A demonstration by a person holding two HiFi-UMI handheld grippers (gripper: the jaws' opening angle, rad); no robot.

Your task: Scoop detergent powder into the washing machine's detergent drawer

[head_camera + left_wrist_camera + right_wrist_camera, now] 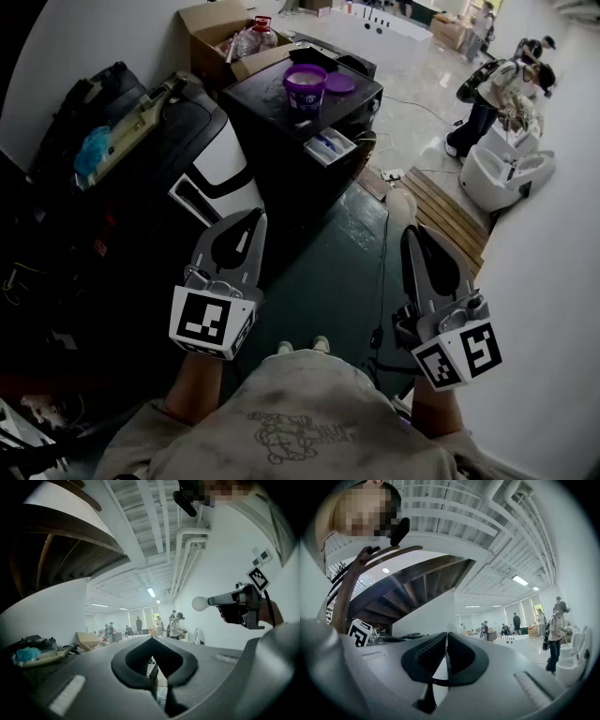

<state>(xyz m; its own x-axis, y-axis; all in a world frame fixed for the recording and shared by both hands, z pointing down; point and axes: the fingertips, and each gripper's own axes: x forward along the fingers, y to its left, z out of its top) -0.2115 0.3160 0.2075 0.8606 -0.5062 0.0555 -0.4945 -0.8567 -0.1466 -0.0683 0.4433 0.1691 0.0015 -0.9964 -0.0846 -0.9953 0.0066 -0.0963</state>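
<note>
Dark green floor (323, 281) runs ahead toward the black washing machine (272, 131), and the purple detergent tub (306, 86) sits on top of it, well ahead of both claws, with its lid (339, 83) just beside it. The detergent drawer (330, 145) sticks out open on the claws' side of the tub. The left gripper (255, 217) and right gripper (411, 231) hang low, jaws pressed together, nothing in either. A cardboard box (220, 28) sits beyond the machine.
</note>
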